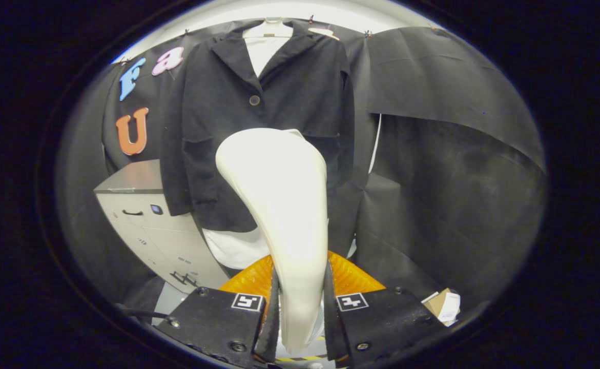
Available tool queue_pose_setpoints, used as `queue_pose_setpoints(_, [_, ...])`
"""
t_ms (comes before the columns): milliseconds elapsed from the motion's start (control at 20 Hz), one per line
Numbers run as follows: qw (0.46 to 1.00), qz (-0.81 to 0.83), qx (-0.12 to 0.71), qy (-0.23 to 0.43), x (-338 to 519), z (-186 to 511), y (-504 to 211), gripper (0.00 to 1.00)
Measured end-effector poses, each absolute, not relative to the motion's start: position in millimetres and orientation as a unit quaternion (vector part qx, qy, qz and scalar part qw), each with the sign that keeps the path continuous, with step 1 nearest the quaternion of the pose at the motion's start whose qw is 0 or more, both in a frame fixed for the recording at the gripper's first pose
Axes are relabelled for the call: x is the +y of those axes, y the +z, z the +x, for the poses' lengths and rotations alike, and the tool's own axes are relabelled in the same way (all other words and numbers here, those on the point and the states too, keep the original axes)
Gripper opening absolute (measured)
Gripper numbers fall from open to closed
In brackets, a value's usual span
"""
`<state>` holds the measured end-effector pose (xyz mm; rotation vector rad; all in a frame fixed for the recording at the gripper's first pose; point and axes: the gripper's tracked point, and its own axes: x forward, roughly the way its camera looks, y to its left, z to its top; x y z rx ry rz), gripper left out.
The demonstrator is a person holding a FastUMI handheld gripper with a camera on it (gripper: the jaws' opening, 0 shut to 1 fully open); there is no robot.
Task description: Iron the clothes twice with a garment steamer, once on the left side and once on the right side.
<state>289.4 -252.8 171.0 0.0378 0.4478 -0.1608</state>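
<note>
Your claw (300,312) is clenched on the garment steamer (279,205): both fingers press its narrow handle end from either side, so the grip looks solid, no gap visible.

Landmark = the jacket (259,128), dark, hung upright on a hanger (269,28) against the booth wall, w/ a white shirt (233,248) under it showing at collar and hem.

Steamer runs up and away from the claw toward the jacket, long axis roughly vertical w/ a slight lean, wide head end up. The head sits in front of the jacket's lower middle, below the button (254,100). Can't tell if the head touches the cloth or hangs short of it; the steamer body hides the contact zone.

Key relation: jacket is straight ahead of the claw, and its long axis runs top to bottom, same as the steamer's. So strokes should prob. run along that axis, one on each front panel. Head is about centred now, so neither side is clearly started, judging from this pose.

Low beside the jacket stands a pale cabinet (141,215). Below the jacket hem, an orange ribbed thing (251,279) sits behind the fingers; can't ID it. A small cardboard box (443,305) lies low on the jacket's other side, just beyond one finger.

Watch the lean: keep the head square to the cloth.
</note>
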Motion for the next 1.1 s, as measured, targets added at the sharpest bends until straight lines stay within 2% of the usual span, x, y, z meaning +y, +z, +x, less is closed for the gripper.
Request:
queue_pose_setpoints(550, [0.984,0.034,0.177,0.019,-273,188,202,0.39])
queue_pose_setpoints(1100, [0.988,0.028,0.150,0.001,-222,123,216,0.39])
